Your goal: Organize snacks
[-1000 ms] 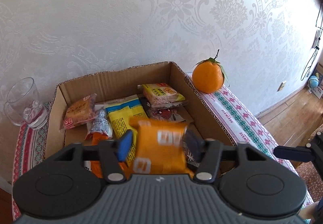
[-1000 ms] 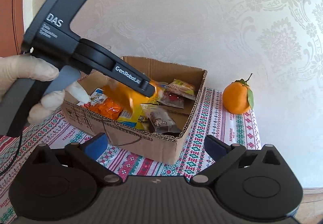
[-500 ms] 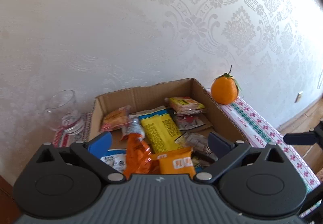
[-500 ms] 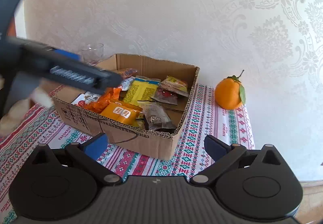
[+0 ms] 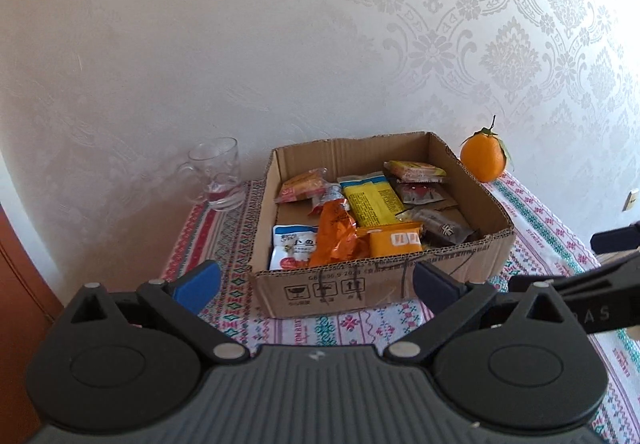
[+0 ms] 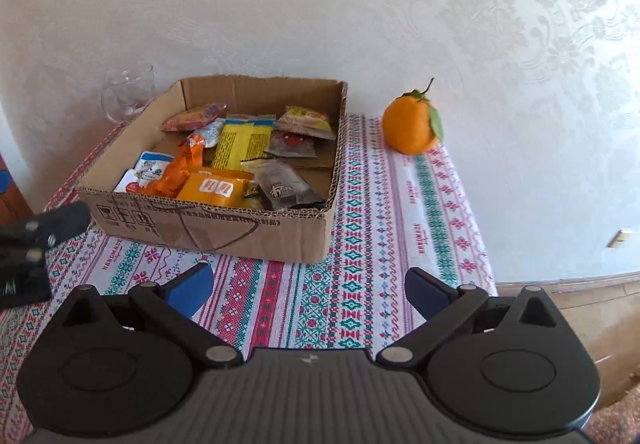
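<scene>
Cardboard box (image 6: 256, 232) holds every visible snack, both the left gripper (image 5: 316, 282) and right gripper (image 6: 308, 290) hang agape and empty, so sorting seems nearly finished, though the tablecloth (image 6: 360, 244) is only partly visible.

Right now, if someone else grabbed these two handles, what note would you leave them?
Left gripper: open, holding nothing, hanging in front of the box.
Right gripper: open, holding nothing, over the tablecloth in front of the box.
Snacks: all the packets in view lie inside the box, among them the orange packet, yellow packet and dark packet.
Outside the box: an orange to its right and a glass mug to its left.
Done: no packet lies on the cloth in view.
Left: probably nothing, unless the packets, which lie loosely, need tidying.
</scene>
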Motion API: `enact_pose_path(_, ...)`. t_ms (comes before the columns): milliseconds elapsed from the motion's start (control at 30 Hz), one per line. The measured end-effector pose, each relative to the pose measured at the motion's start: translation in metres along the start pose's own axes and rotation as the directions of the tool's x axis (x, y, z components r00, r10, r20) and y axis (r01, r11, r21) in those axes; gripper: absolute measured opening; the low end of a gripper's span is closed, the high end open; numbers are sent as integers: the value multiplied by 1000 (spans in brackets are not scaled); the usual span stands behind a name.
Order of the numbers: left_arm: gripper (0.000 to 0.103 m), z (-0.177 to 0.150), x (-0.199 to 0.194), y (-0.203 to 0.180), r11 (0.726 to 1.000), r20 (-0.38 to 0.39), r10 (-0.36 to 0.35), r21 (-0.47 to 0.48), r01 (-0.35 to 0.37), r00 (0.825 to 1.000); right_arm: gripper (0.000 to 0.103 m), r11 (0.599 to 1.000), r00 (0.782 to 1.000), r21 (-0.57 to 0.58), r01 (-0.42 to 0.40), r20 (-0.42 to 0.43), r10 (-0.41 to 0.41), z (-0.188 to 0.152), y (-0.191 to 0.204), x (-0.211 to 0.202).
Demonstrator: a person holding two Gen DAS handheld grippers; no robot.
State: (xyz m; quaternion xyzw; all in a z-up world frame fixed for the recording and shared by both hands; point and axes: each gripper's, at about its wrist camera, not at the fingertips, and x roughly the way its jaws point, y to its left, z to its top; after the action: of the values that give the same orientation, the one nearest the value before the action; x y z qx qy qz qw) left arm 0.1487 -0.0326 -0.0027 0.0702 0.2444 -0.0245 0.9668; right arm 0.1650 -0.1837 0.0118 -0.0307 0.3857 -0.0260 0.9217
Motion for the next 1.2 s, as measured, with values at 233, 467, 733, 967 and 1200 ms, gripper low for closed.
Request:
enact_pose_path(233,102,9,-25,8,998,-17,33,-47,-34,999,103,998,995,-24,54,79,-52,8,14,-40)
enact_pose_path(467,102,11,-38,12,996,-16,57,-74,-58,998,103,997,989,-15,81,123,-79,14,18,-56)
enact_pose_path(733,102,9,-37,11,994,-31,57,-86,-60,998,103,998,989,-17,67,134,-64,12,21,-61)
enact_pose_path(967,102,9,-37,11,994,-36,52,-93,-55,998,103,998,990,-13,61,129,-59,12,20,-61)
enact_pose_path(1200,102,10,-37,11,994,-38,54,-92,-58,998,103,998,990,-15,62,128,-60,11,20,-61)
